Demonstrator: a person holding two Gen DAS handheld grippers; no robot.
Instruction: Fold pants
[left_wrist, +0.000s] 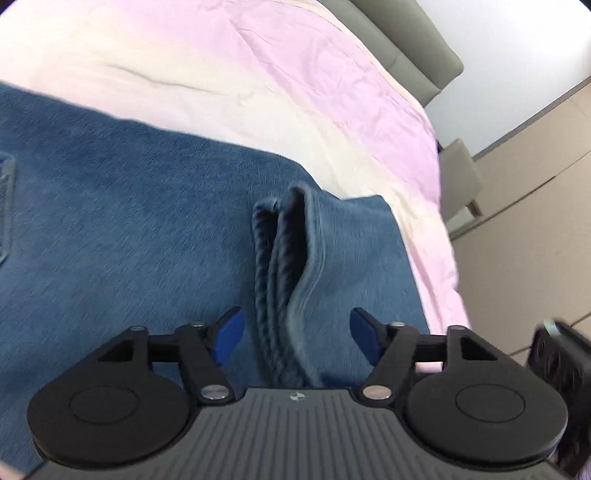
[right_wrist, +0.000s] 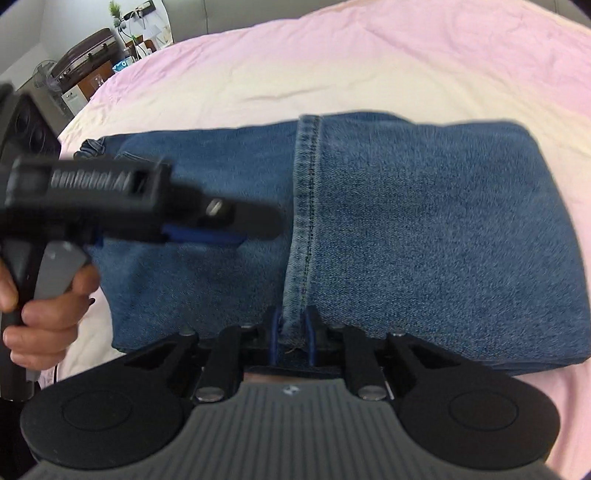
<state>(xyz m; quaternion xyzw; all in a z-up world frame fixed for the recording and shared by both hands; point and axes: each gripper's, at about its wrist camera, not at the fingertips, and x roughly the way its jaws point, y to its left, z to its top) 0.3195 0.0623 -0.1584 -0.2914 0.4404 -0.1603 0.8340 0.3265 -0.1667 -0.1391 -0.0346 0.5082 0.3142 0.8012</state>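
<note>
Below, we label each part.
Jeans (right_wrist: 424, 229): folded blue denim, lying on the bed's pink sheet (right_wrist: 332, 66).
Left gripper (left_wrist: 297, 332): jaws spread wide; we see a hem fold standing between them, untouched.
Right gripper (right_wrist: 291, 332): jaws pinching the stitched hem (right_wrist: 306, 192) at the near edge.
Hand (right_wrist: 40, 295): grasping the left gripper's handle.

Bright, even daylight in both views; bedsheet (left_wrist: 258, 74) blown out to cream-white mid-frame. Soft shadows only. Strong fisheye bending, dark vignette corners. Left wrist view motion-smeared across the pants (left_wrist: 129, 221); in right wrist view, left gripper (right_wrist: 236, 225) blurred.
</note>
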